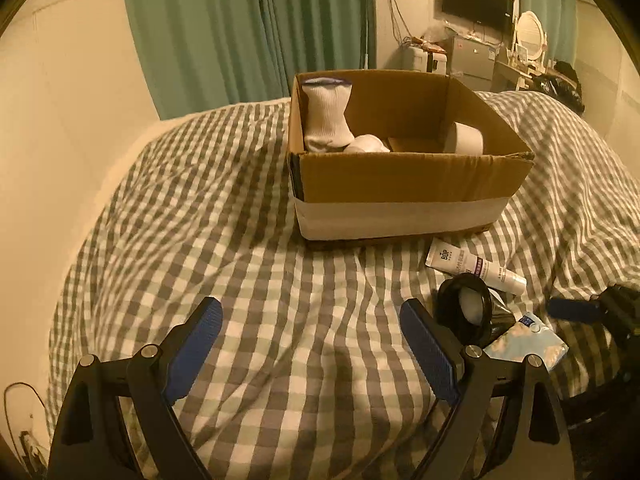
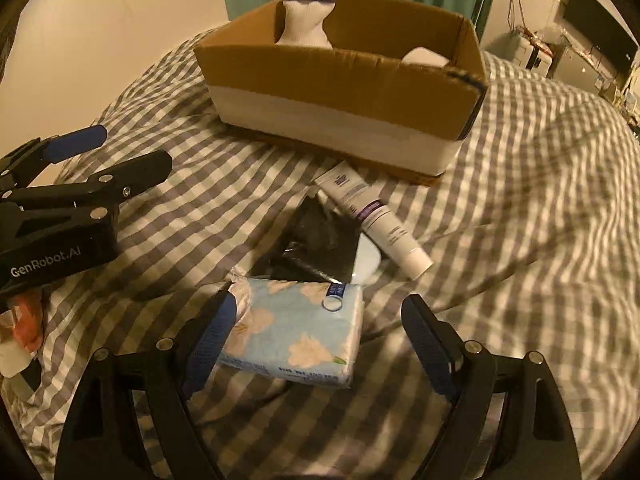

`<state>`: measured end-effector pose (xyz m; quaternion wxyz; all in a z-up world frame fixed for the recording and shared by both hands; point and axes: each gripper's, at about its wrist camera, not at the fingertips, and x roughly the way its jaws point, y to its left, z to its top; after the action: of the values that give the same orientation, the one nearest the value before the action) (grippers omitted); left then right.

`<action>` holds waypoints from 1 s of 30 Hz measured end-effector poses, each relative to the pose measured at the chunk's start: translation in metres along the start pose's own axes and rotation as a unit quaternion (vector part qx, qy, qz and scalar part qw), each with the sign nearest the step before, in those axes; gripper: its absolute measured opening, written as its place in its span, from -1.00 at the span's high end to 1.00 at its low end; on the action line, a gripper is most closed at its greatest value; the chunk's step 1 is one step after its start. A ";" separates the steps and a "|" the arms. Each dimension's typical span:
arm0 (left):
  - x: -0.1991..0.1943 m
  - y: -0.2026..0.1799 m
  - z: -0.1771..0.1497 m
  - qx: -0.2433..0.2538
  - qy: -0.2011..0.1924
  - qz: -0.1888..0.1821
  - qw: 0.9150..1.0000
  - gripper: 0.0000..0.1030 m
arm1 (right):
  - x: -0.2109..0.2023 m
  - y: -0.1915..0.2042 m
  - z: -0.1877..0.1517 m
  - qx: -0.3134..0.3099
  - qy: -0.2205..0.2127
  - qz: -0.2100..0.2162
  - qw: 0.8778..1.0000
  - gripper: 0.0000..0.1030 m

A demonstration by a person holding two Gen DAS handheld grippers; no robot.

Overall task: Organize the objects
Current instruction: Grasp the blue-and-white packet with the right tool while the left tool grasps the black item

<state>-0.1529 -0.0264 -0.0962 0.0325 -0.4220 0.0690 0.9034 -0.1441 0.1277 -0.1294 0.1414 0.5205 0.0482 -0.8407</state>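
Note:
A cardboard box (image 1: 400,180) stands on the checked bedspread (image 1: 240,220). It holds a white sock (image 1: 326,116) and a paper roll (image 1: 466,138). In front of it lie a white tube (image 2: 376,216), a black shiny packet (image 2: 316,240) and a blue flowered tissue pack (image 2: 296,328). My right gripper (image 2: 320,304) points down with its jaws wide around the tissue pack. Its left pad is at the pack's edge and its right pad stands clear. My left gripper (image 1: 310,308) hangs open over bare bedspread to the left, with nothing between its fingers.
A black round object (image 1: 466,306) lies beside the left gripper's right finger. An orange and white item (image 2: 20,320) sits at the left edge of the right wrist view. Green curtains (image 1: 240,32) hang behind the bed. A desk with a monitor (image 1: 476,0) stands at the far right.

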 end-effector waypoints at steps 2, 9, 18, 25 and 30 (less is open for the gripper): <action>0.003 0.001 -0.001 -0.003 0.005 -0.004 1.000 -0.81 | 0.003 -0.001 -0.001 0.006 0.002 0.012 1.000 -0.64; 0.007 -0.003 -0.004 0.001 0.014 -0.001 1.000 -0.81 | 0.010 0.001 -0.007 0.014 0.004 0.044 0.999 -0.39; -0.002 -0.017 -0.003 0.012 0.003 0.004 1.000 -0.81 | -0.039 -0.019 -0.003 0.019 -0.077 0.013 0.997 0.13; 0.001 -0.059 0.002 0.022 0.003 -0.040 0.999 -0.81 | -0.051 -0.064 0.004 0.049 -0.094 -0.046 0.993 0.14; 0.018 -0.096 0.000 0.058 0.017 -0.051 0.997 -0.81 | -0.043 -0.093 -0.002 0.097 -0.089 -0.055 0.990 0.13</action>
<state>-0.1534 0.0685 -0.1188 0.1021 -0.4377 0.1006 0.8876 -0.1517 0.2249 -0.0983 0.0475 0.4512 -0.0174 -0.8910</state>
